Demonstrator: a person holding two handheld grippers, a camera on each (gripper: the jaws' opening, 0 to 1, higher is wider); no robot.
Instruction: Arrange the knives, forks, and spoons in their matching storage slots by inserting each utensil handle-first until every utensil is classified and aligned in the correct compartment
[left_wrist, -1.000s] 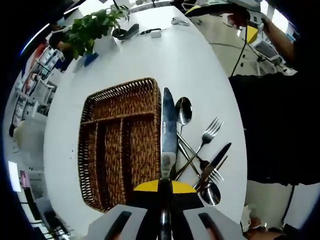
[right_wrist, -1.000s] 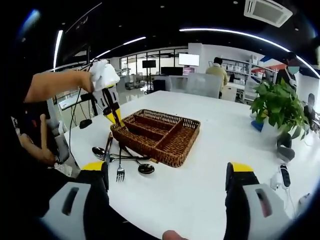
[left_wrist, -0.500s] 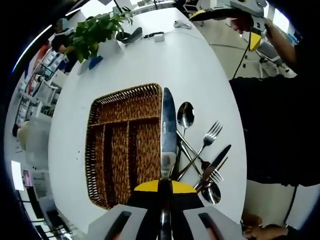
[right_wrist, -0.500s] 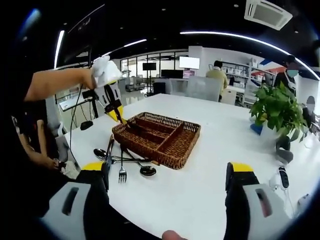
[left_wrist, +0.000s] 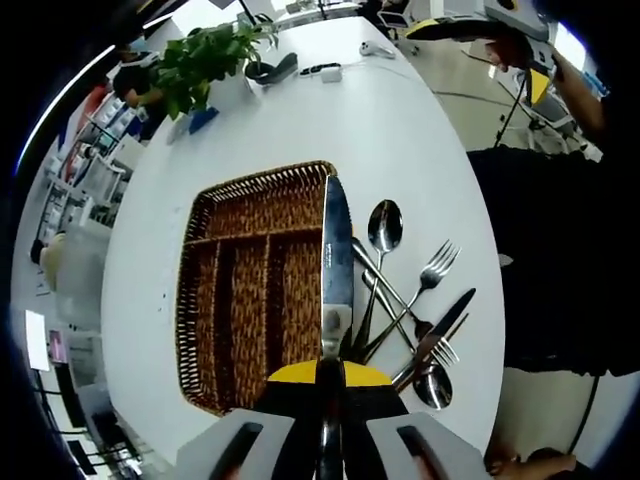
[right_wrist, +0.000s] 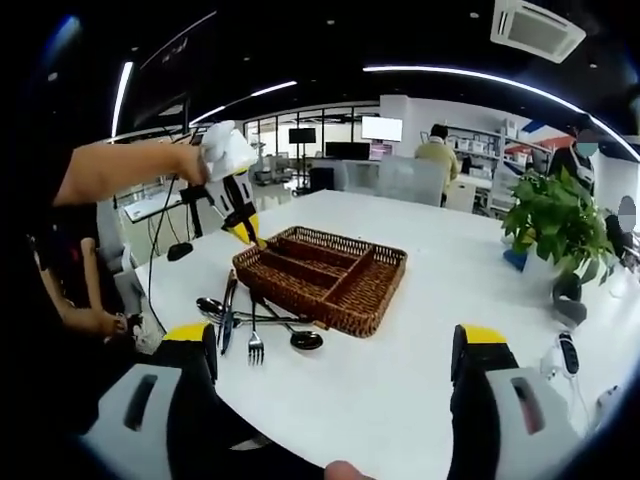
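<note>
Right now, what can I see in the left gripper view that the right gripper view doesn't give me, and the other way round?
The left gripper view looks down along a table knife clamped in the left claw, its blade over the wicker tray's right edge. The right gripper view looks level across the table, past the open, empty right claw, to the left claw held in a white-gloved hand, an office behind, and a person at a desk. Both share the white table, the tray, the loose cutlery pile and the potted plant.
</note>
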